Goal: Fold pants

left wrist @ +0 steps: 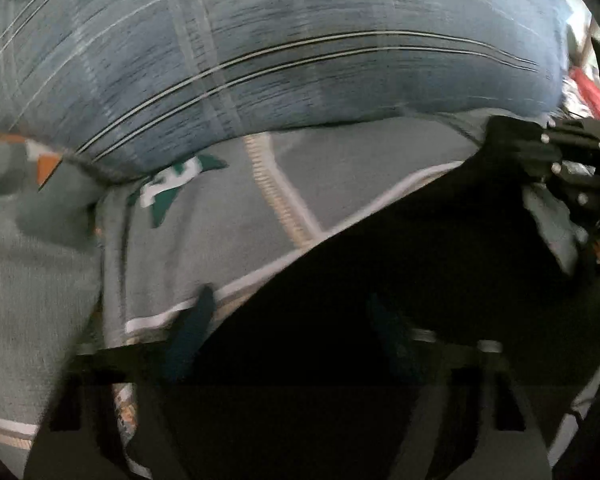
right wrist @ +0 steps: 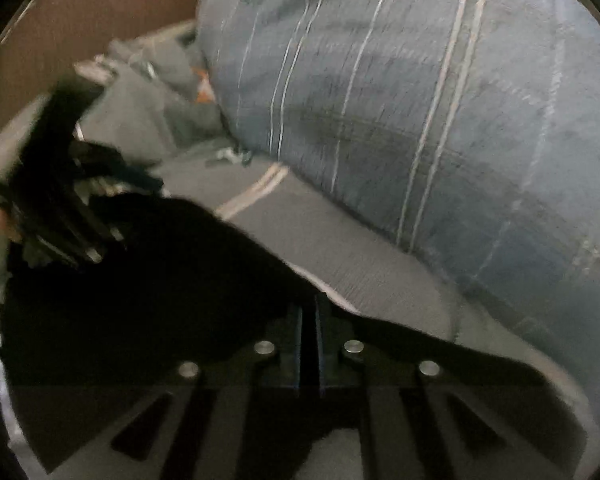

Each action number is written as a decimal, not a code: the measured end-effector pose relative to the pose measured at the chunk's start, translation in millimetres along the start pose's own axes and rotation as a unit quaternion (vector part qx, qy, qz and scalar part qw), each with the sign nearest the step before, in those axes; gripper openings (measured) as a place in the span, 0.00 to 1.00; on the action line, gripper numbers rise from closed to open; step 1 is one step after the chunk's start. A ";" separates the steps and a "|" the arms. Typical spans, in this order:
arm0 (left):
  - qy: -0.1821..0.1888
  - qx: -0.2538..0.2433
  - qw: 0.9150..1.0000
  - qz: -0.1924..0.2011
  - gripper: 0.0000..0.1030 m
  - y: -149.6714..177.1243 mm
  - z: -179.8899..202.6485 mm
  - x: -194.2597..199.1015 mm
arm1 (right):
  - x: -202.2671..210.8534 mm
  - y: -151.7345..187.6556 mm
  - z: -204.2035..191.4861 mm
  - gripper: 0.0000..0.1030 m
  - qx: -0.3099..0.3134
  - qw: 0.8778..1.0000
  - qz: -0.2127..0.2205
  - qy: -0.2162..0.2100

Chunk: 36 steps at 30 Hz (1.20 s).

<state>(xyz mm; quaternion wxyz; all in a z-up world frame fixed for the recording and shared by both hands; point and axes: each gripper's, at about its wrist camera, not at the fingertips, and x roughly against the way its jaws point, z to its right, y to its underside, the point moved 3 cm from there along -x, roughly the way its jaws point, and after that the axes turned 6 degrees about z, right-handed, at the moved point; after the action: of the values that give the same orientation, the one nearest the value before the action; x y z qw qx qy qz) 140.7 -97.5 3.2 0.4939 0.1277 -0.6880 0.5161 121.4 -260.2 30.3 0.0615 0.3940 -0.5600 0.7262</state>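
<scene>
Black pants (left wrist: pixel 400 248) lie on a grey blanket and fill the lower right of the left wrist view; they also fill the lower left of the right wrist view (right wrist: pixel 148 280). My left gripper (left wrist: pixel 296 320) is open, its fingers (left wrist: pixel 198 312) spread wide over the pants' edge. My right gripper (right wrist: pixel 309 312) is shut on the black pants fabric, its fingers pressed together. The right gripper shows at the right edge of the left view (left wrist: pixel 568 168). The left gripper shows at the left of the right view (right wrist: pixel 60 200).
A large blue striped pillow (left wrist: pixel 300 52) lies just behind the pants, also seen in the right view (right wrist: pixel 420 120). The grey blanket (left wrist: pixel 220 232) has white stripes and a green patch. A brown headboard (right wrist: pixel 80 24) stands at the back left.
</scene>
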 end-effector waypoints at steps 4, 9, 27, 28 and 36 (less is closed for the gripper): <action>-0.013 -0.013 0.999 0.037 0.17 -5.3 22.7 39.0 | 54.0 -5.7 -9.1 0.04 0.009 0.999 0.033 0.012; 0.012 -0.016 0.997 0.079 0.11 25.3 63.9 120.7 | 139.7 10.7 -25.9 0.04 0.002 0.997 0.080 0.013; 0.047 0.121 0.991 0.024 0.19 147.3 109.3 135.4 | 157.5 155.1 -93.6 0.11 -0.104 0.994 -0.001 -0.035; 0.043 0.122 0.991 0.022 0.22 148.3 109.2 140.8 | 161.0 152.6 -94.7 0.12 -0.103 0.994 0.000 -0.036; -0.020 0.179 0.980 0.082 0.66 148.6 65.6 181.9 | 185.5 108.9 -65.8 0.50 -0.154 0.985 0.065 -0.043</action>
<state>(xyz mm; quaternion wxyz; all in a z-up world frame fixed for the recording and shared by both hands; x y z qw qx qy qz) -84.4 -27.0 65.4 0.4050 0.1672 -0.6022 0.6674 -96.0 -308.6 61.9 0.0503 0.3734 -0.6917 0.6161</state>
